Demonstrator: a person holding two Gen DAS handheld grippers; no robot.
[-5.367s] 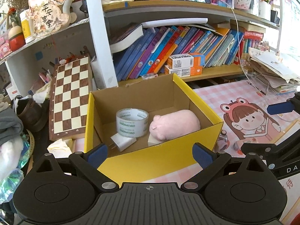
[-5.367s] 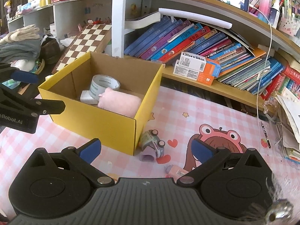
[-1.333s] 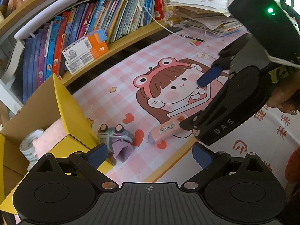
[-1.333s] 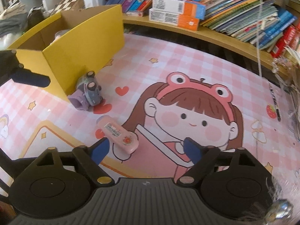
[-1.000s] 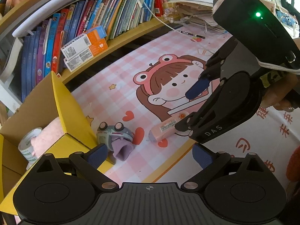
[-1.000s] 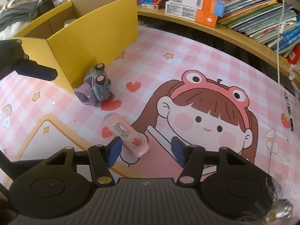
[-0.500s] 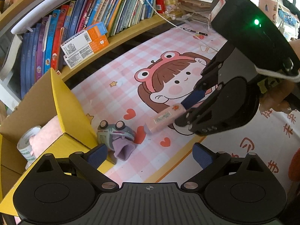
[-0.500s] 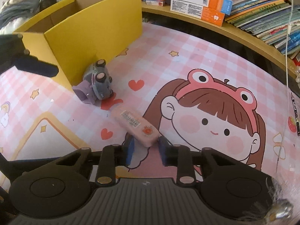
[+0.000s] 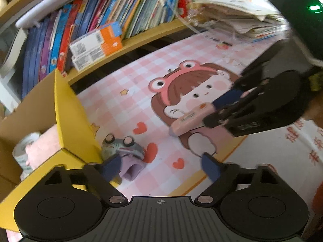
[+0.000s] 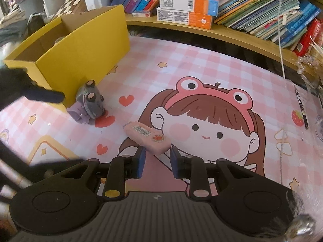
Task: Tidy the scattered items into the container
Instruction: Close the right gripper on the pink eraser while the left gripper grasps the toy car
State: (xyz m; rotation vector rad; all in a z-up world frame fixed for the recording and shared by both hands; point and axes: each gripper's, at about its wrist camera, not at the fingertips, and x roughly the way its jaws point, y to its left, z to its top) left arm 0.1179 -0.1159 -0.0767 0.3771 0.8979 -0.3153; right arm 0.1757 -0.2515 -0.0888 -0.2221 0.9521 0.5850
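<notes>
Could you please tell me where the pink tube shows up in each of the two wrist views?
Left wrist view: the pink tube is right of centre, clamped at one end by the right gripper, above the mat.
Right wrist view: the tube is at centre, just above that gripper's fingers, which pinch its near end.
Shared landmark: the toy car beside the yellow box.

surface: pink checked mat (image 10: pixel 201 64) | on it: yellow box (image 10: pixel 84 46), toy car (image 10: pixel 91 100)
</notes>
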